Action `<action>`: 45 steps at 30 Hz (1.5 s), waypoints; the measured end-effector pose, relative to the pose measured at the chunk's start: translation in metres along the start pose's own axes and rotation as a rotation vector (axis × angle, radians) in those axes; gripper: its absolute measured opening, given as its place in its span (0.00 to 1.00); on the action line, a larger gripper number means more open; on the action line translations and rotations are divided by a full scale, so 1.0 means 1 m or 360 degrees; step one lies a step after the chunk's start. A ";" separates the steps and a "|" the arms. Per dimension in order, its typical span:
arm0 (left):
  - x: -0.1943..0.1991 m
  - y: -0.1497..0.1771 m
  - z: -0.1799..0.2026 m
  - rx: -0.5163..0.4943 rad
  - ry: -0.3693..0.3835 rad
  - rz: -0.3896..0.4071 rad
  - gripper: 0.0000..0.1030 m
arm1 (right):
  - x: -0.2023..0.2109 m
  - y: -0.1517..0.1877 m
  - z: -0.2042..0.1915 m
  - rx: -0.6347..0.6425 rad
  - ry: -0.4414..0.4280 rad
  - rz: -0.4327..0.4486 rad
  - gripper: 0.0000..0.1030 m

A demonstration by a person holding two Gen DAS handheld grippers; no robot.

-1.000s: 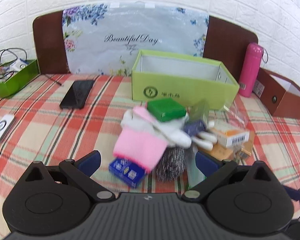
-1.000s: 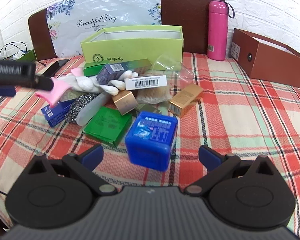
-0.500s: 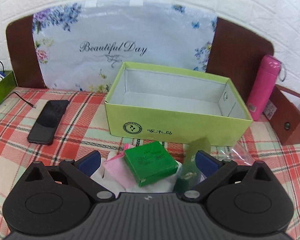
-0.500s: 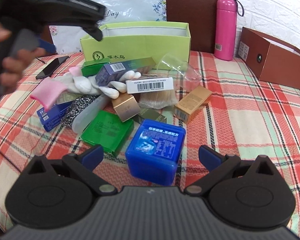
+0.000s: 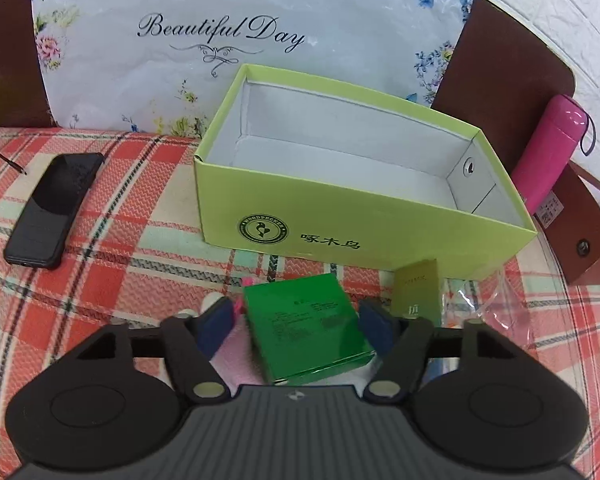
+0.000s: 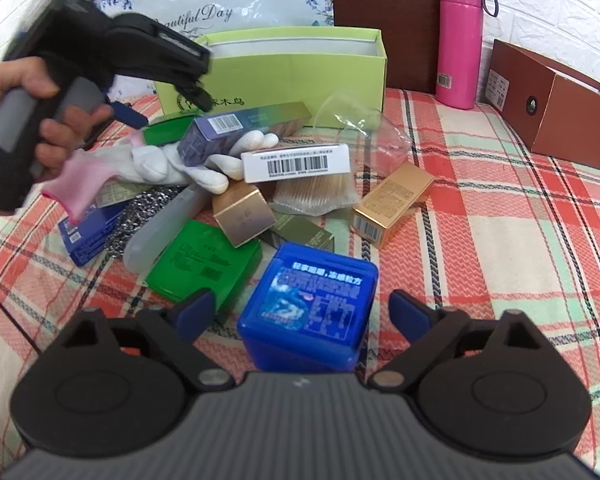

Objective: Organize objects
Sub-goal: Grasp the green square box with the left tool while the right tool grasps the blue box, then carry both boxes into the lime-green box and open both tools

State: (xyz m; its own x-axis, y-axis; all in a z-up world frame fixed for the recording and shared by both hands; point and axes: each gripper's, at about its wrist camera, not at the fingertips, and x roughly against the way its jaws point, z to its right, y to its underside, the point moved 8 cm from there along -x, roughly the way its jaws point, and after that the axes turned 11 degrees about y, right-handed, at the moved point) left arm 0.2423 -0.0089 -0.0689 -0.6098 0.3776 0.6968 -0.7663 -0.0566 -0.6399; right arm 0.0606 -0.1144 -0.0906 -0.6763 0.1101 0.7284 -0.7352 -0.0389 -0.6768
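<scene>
Left wrist view: largest is the white floral sheet [image 5: 236,40] at the back, printed "Beautiful Day". Before it stands the lime-green box [image 5: 284,216], open-topped, its front wall bearing a round "WOODPECKER" seal and three Chinese characters. Bare plaid cloth [image 5: 120,248] lies open to its left as far as the black phone [image 5: 52,208]; on its right the pink flask [image 5: 552,152] and brown box [image 5: 592,248] crowd close. The left gripper [image 5: 296,320] has just been closing its jaws; the small green box [image 5: 308,328] sits between the blue pads, the right pad at its edge, but a firm grip cannot be told.

Right wrist view: the right gripper [image 6: 300,312] has also been narrowing, with the blue tub [image 6: 312,312], topped by a Chinese-printed label, between its fingers, a gap showing on each side. Beyond lies the heap: a white barcoded carton [image 6: 296,164], a gold carton [image 6: 392,204], and another flat green box [image 6: 204,260]. Clear cloth spreads to the right.
</scene>
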 end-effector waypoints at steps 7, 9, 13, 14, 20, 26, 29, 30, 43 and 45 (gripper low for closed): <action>0.000 0.000 0.002 -0.0032 -0.0002 -0.0003 0.68 | -0.001 0.005 0.005 -0.0028 -0.0024 -0.0009 0.62; -0.004 -0.001 0.003 -0.0035 -0.0015 -0.0013 0.73 | 0.001 0.006 0.006 -0.0039 -0.0036 0.0001 0.62; -0.010 -0.003 0.007 -0.0025 -0.0037 -0.0033 0.77 | 0.004 0.007 0.008 -0.0030 -0.0060 0.0016 0.60; -0.013 -0.004 0.008 -0.0036 -0.0038 -0.0037 0.77 | 0.006 0.007 0.008 -0.0027 -0.0062 0.0023 0.60; -0.012 0.000 0.005 -0.0096 -0.0018 -0.0053 0.67 | 0.016 0.003 0.011 -0.0017 -0.0087 0.0063 0.57; 0.005 -0.001 0.010 -0.0112 0.0093 -0.0035 0.63 | 0.033 -0.012 0.011 0.0004 -0.0148 0.0144 0.55; 0.018 -0.004 0.015 -0.0119 0.0143 0.0003 0.63 | 0.044 -0.027 0.012 -0.0011 -0.0203 0.0201 0.53; 0.023 -0.007 0.018 -0.0125 0.0158 0.0023 0.63 | 0.047 -0.033 0.013 -0.0019 -0.0222 0.0221 0.53; 0.075 -0.075 0.052 -0.0245 0.0243 0.0315 0.64 | 0.032 -0.150 0.044 0.0047 -0.0221 0.0629 0.53; 0.069 -0.085 0.051 -0.0237 0.0245 0.0324 0.64 | 0.018 -0.170 0.044 0.0045 -0.0207 0.0670 0.53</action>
State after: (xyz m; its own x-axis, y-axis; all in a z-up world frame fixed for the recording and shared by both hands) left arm 0.2551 -0.0255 0.0504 -0.7016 0.5087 0.4990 -0.5862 -0.0139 -0.8100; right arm 0.1714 -0.1499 0.0418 -0.9161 -0.0471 0.3982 -0.3938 -0.0807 -0.9156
